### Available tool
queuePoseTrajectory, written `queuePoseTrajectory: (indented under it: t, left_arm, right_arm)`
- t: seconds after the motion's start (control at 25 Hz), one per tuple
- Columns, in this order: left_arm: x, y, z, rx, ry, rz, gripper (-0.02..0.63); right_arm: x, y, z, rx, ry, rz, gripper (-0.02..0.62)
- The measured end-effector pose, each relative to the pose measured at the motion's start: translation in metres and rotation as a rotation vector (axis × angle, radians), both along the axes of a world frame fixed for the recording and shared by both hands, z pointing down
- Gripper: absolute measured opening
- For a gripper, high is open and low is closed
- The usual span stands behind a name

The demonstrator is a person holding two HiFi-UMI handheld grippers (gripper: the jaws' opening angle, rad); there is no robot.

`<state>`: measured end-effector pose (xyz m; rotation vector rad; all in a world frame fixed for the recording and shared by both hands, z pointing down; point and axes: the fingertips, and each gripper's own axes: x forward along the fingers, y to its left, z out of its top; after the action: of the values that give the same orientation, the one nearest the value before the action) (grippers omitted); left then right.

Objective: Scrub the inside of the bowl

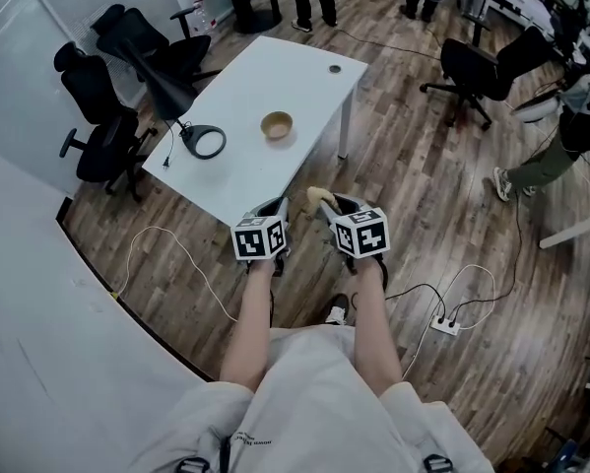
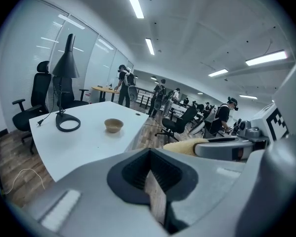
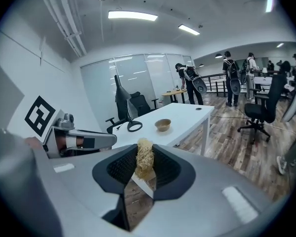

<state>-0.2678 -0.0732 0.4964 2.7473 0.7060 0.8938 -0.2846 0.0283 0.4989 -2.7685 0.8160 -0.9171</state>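
Wooden bowl (image 1: 277, 125) on table (image 1: 243, 161), well beyond right tool (image 3: 144, 169) clamping scrubber (image 3: 145, 154), left tool (image 2: 148, 174) closed.

- Tools: two, namely the left tool (image 1: 272, 208) and the right tool (image 1: 336, 205).
- Marker cubes: two, one per tool.
- Bowl (image 1: 277, 125): one, tan.
- Scrubber (image 3: 144, 157): one, a pale fibrous wad.
- Bench (image 1: 260, 82): one, white.
- Desk lamp (image 1: 166, 89): one, black.
- Dark disc (image 1: 335, 68) on the bench: one.
- Black office chairs (image 1: 477, 62): at least three; the left cluster is hard to separate.
- Power strip (image 1: 444, 325) on the floor: one.
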Motion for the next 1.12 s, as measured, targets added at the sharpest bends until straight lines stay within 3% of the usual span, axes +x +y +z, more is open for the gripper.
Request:
queuePoseTrajectory:
  t: [0.24, 0.6, 1.0, 1.12]
  left_arm:
    - [0.005, 0.01, 0.015, -0.007, -0.017, -0.067, 0.002]
    - [0.015, 0.026, 0.024, 0.035, -0.03, -0.061, 0.002]
    - [0.061, 0.081, 0.032, 0.022, -0.058, 0.006, 0.002]
    - [0.072, 0.099, 0.027, 0.013, -0.053, 0.022, 0.002]
  right_arm:
    - [0.002, 0.031, 0.019, 0.007, -0.025, -0.011, 0.114]
    - [0.007, 0.074, 0.025, 0.049, -0.033, 0.054, 0.114]
    - [0.03, 0.123, 0.031, 0.017, -0.048, 0.099, 0.114]
    - [0.038, 0.143, 0.02, 0.071, -0.052, 0.141, 0.114]
